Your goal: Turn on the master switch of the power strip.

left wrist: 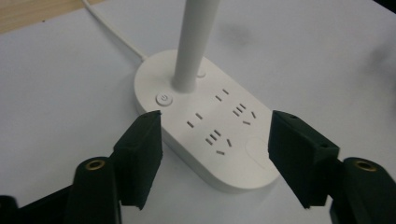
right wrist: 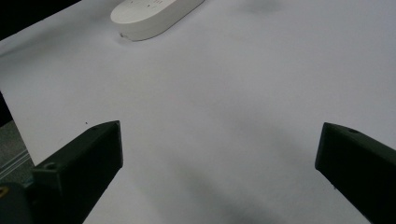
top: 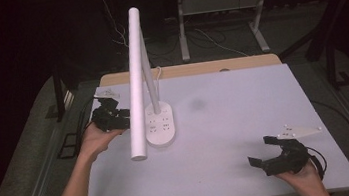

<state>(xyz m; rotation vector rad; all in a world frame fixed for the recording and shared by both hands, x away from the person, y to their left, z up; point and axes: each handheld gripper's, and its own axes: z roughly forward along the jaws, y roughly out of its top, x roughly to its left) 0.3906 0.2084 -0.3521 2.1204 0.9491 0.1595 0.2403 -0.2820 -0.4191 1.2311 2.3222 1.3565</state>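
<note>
Desk lamp standing left of centre in the high view, on the white table: oval white base with socket slots, thin stem rising from it, long tubular head slanting down toward lower centre-left. Left gripper just left of the base, held in the hand, tips pointing at the base edge, partly behind the lamp head.

In the left gripper view, base at centre, running from upper left to lower right, round power button near its upper-left end beside the stem. Jaws parted, one at lower left, one at lower right, straddling the near end of the base; left pad right up against the base's rim, contact not certain, right pad standing off from the base, nothing clamped. White cord leading off toward upper left.

Right gripper at lower right of the high view, well apart from the lamp, jaws spread wide, gripping nothing. In the right gripper view, base end at the top, left of centre, bare tabletop between the jaws.
</note>
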